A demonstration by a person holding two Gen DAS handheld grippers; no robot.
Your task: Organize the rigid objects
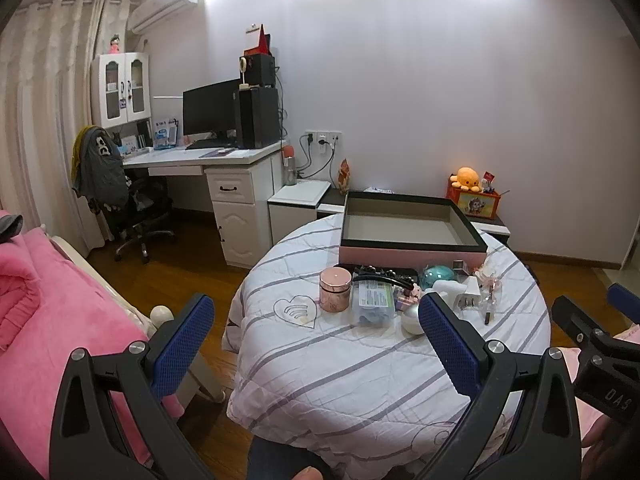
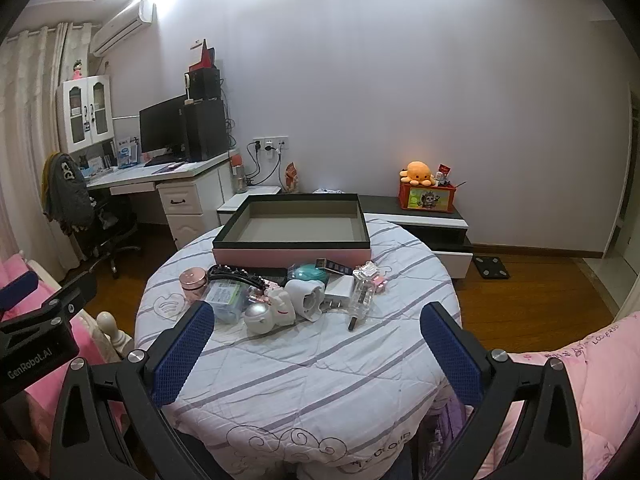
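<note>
- In front of you stands a round table covered by a white quilted cloth with grey-purple stripes.
- At the far side of that table sits a shallow rectangular box, pink outside with a black rim and a bare grey floor; nothing lies in it.
- Your left gripper hangs above the near left edge of the table, its blue-padded fingers spread wide with nothing between them.
- Your right gripper hangs above the near edge, jaws equally wide apart and holding nothing.
- Just in front of the box, a cluster of small objects lies in a row across the table.
- At the cluster's left end stands a rose-gold round jar with a lid.
- Beside the jar lies a clear plastic case with a green label.
- Behind these rests a black toothed hair clip.
- Further right sit a teal round object, a white plug adapter and a clear glass bottle, close together.
</note>
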